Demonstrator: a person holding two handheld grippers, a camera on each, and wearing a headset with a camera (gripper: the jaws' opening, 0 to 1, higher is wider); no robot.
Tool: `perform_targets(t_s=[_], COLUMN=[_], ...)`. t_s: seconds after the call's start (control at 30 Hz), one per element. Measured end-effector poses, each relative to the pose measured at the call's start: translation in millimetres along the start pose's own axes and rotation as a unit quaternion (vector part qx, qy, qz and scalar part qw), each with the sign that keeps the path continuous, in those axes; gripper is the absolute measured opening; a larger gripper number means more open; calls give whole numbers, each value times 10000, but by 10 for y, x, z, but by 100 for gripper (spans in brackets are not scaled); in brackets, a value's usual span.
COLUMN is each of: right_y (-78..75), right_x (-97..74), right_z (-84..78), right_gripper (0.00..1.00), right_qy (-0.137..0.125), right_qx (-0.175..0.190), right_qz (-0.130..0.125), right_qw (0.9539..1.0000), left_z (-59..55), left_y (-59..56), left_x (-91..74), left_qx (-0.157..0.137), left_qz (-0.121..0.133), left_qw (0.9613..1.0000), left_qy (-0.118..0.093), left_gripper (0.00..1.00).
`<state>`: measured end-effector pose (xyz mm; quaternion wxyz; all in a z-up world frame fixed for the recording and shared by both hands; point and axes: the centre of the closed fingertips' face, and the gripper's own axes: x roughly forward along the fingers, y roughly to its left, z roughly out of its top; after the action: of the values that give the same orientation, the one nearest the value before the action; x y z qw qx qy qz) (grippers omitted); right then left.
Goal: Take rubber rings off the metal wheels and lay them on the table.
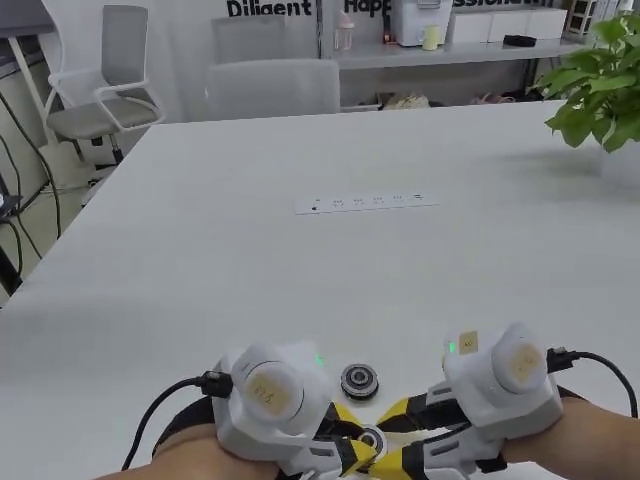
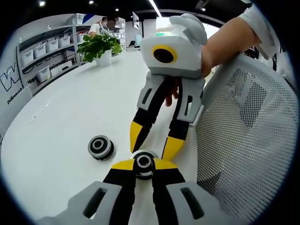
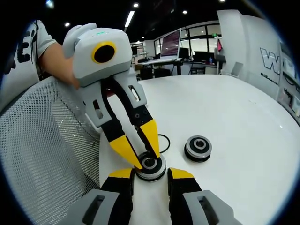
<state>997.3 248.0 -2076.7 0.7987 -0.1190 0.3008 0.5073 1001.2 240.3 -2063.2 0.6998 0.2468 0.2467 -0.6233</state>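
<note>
A metal wheel (image 1: 370, 440) with a black rubber ring sits at the table's near edge, and both grippers are closed around it. In the left gripper view my left gripper (image 2: 144, 165) has its yellow tips on either side of this wheel (image 2: 144, 161), and the right gripper (image 2: 149, 151) reaches it from the far side. The right gripper view shows my right gripper (image 3: 151, 174) flanking the wheel (image 3: 150, 167), with the left gripper (image 3: 146, 159) pinching its far rim. A second wheel (image 1: 360, 380) (image 2: 101, 147) (image 3: 198, 148) lies free nearby. A thin loose rubber ring (image 3: 168, 140) lies flat behind the held wheel.
A white power strip (image 1: 365, 203) is set into the middle of the white table (image 1: 200, 260). A potted plant (image 1: 598, 85) stands at the far right. Chairs (image 1: 272, 88) line the far side, and a mesh chair back (image 2: 243, 140) is right behind the grippers.
</note>
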Motion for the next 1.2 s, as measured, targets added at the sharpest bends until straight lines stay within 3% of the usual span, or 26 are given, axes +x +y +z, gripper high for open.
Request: perform_targets(t_s=[0.23, 0.4, 0.93, 1.2], right_y=[10, -3, -3, -29], right_x=[-7, -25, -40, -75], right_z=[-6, -82, -74, -112], right_gripper=[23, 20, 17, 7], right_qy=[24, 198, 225, 287], right_qx=[-68, -244, -201, -100], right_qz=[29, 11, 11, -2], right_qw=[10000, 9995, 9995, 9995], left_z=[0, -1, 0, -2], left_y=[0, -1, 3, 6], left_x=[0, 0, -3, -5], left_qx=[-10, -12, -67, -69], left_qz=[0, 4, 7, 13], left_qw=[10000, 10000, 9999, 9999], left_qy=[-12, -20, -76, -83], left_gripper=[7, 7, 7, 7])
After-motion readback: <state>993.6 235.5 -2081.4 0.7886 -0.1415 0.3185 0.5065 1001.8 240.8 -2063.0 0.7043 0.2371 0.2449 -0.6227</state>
